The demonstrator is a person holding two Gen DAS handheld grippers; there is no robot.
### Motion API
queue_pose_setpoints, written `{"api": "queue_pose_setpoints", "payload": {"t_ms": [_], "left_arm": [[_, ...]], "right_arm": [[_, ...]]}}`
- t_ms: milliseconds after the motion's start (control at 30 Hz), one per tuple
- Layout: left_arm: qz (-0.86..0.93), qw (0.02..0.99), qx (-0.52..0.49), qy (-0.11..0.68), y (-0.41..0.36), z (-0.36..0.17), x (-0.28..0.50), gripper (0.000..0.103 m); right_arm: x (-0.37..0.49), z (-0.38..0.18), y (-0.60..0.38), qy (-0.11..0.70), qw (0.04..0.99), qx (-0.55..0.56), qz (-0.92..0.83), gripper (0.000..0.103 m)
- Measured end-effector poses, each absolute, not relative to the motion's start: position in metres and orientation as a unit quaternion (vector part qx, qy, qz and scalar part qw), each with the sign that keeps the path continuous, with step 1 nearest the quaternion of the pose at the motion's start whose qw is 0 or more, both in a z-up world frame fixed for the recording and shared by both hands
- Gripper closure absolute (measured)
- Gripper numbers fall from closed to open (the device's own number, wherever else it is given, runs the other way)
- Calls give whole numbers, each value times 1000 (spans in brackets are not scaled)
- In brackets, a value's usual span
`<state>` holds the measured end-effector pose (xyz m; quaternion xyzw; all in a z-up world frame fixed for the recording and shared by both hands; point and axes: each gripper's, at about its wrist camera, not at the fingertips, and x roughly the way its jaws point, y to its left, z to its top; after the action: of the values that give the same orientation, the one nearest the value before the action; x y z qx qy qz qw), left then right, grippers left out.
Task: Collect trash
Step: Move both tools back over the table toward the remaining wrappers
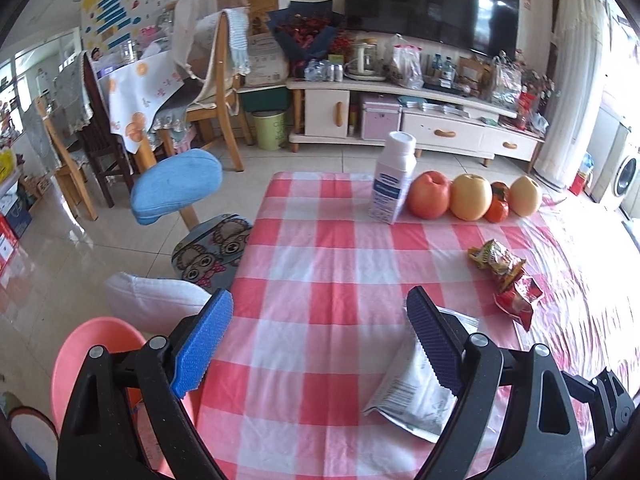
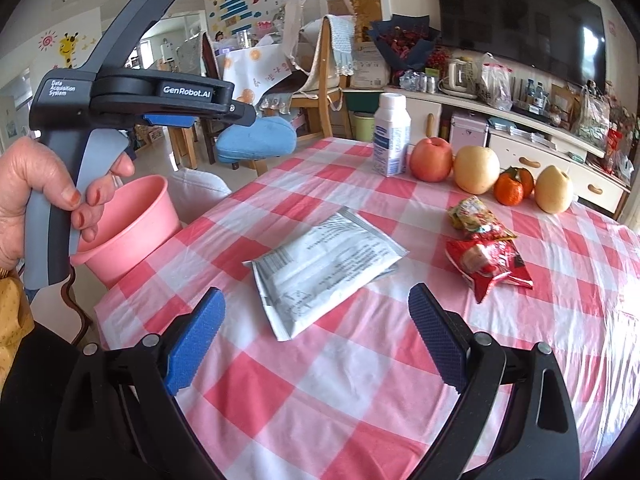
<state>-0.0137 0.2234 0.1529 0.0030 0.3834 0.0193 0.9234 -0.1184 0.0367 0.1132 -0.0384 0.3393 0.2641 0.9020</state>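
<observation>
On the red-and-white checked table (image 2: 360, 400) lies a flat grey-white printed packet (image 2: 324, 264). Two crumpled snack wrappers lie to its right, a red one (image 2: 488, 264) and a yellow-green one (image 2: 472, 216). My right gripper (image 2: 316, 336) is open just short of the packet, its pads touching nothing. My left gripper (image 1: 320, 340) is open over the table's left part, empty. The packet (image 1: 416, 380) lies beside and partly behind its right finger (image 1: 434, 344). The wrappers (image 1: 506, 280) lie further right. A pink bin (image 1: 100, 360) stands off the table's left edge.
A white bottle (image 1: 392, 178) and a row of fruit (image 1: 472, 196) stand at the table's far edge. A hand (image 2: 24, 200) holds the left gripper's handle (image 2: 60, 184) above the pink bin (image 2: 132, 224). Chairs (image 1: 176, 188) and a TV cabinet (image 1: 440, 128) stand beyond.
</observation>
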Motion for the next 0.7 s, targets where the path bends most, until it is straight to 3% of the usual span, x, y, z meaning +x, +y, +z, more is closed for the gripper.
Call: {"api": "queue_pose_setpoints", "payload": {"t_ms": [467, 700], "left_arm": [[-18, 917, 37, 396, 167, 147, 2, 15], [-40, 910, 76, 406, 136, 141, 12, 15]], "right_arm": [[-96, 114, -14, 337, 913, 1, 229, 10], [-65, 98, -64, 365, 903, 88, 209, 10]]}}
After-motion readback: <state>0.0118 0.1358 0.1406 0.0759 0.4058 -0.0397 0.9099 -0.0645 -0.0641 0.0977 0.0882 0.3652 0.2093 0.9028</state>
